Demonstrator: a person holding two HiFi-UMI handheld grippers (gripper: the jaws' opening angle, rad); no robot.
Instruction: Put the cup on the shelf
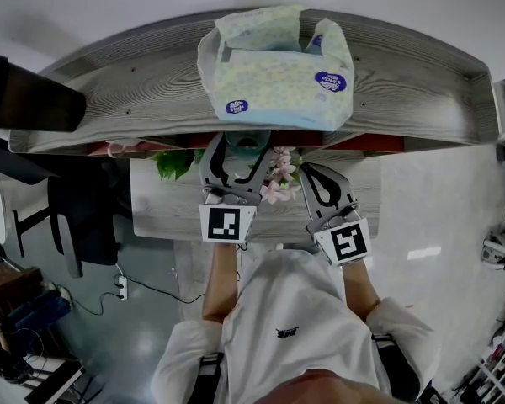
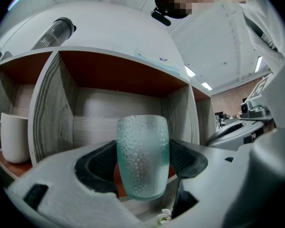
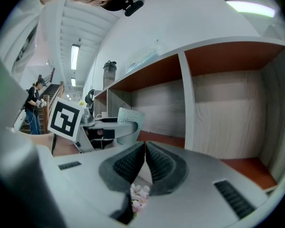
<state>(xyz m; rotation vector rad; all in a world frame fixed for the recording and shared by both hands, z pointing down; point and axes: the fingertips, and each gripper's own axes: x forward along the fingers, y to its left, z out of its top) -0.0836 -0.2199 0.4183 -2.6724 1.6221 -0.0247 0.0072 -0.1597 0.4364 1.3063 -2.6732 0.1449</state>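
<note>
Left gripper view shows the cup [image 2: 142,151], a pale green dimpled glass, standing upright. The left gripper [image 2: 143,164] pinches it between its two dark pads, one on each side. The cup is in front of the middle compartment of the shelf [image 2: 47,108]. I cannot tell if its base touches the orange shelf floor. In the compartment to the left stands a white mug [image 2: 12,137]. On top of the shelf lies a dark bottle [image 2: 54,32], and the head view shows a soft pack [image 1: 278,66] there too. The right gripper [image 3: 145,148] is beside the left one, its jaws pressed together with nothing between them. Under both grippers are pink flowers [image 1: 278,179] on the tabletop [image 1: 160,209].
</note>
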